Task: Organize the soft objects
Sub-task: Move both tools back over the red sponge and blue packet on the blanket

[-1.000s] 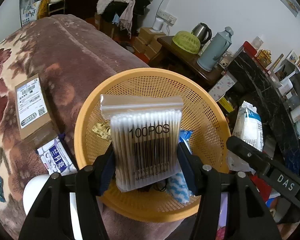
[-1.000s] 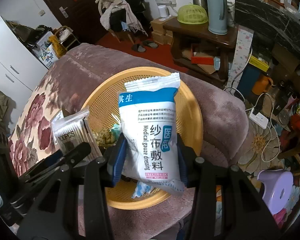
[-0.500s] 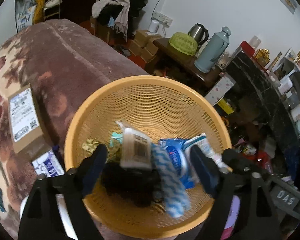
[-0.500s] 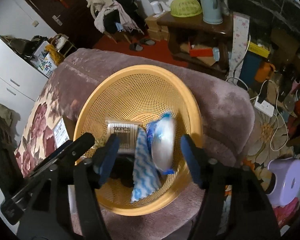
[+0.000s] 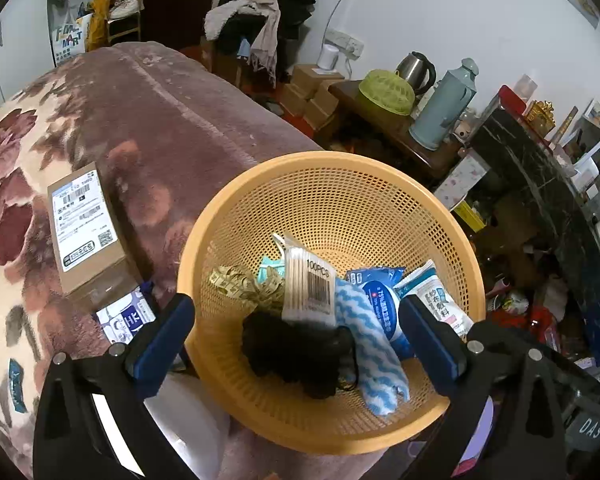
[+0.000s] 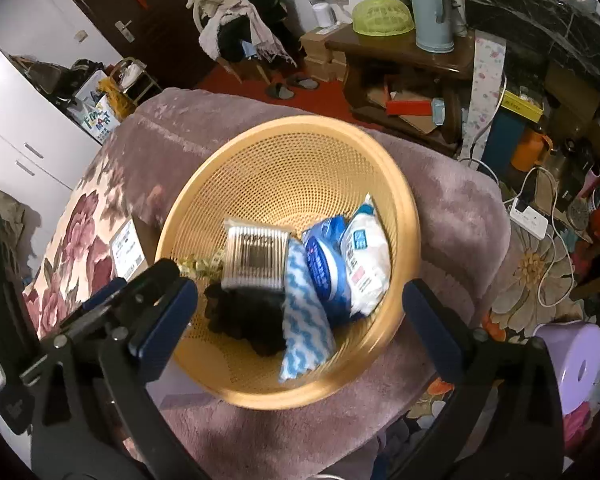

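Both my tongs tilt steeply down over the orange mesh basket (image 5: pixel 452 240), and both are opening, with nothing pressed by the pads. My left tongs (image 5: pixel 296 340) spread their blue pads (image 5: pixel 164 340) wide enough to straddle most of the basket's near rim; my right tongs (image 6: pixel 300 320) do the same from the other side, with free air between the pads and the goods below.

The soft things all lie in the basket's bottom: a black bundle (image 5: pixel 296 352) nearest me, a blue-and-white zigzag cloth (image 5: pixel 368 348) draped beside it, the cotton swab pack (image 5: pixel 310 284) leaning on the bundle, then a blue packet (image 5: pixel 380 304) and the white gauze dressing pack (image 5: pixel 440 300) against the right wall. The far half of the basket is bare mesh.

Only the left view shows a yellowish tape measure (image 5: pixel 240 284) and a teal scrap behind the swabs clearly, along with a cardboard box (image 5: pixel 84 228) lying on the flowered blanket (image 5: pixel 140 120) just left of the basket. Only the right view shows the sofa's right edge dropping to a floral floor, where a lilac stool (image 6: pixel 576 364) stands. Farther off is a cluttered wooden counter (image 6: pixel 384 48) with a green dome cover and a flask.
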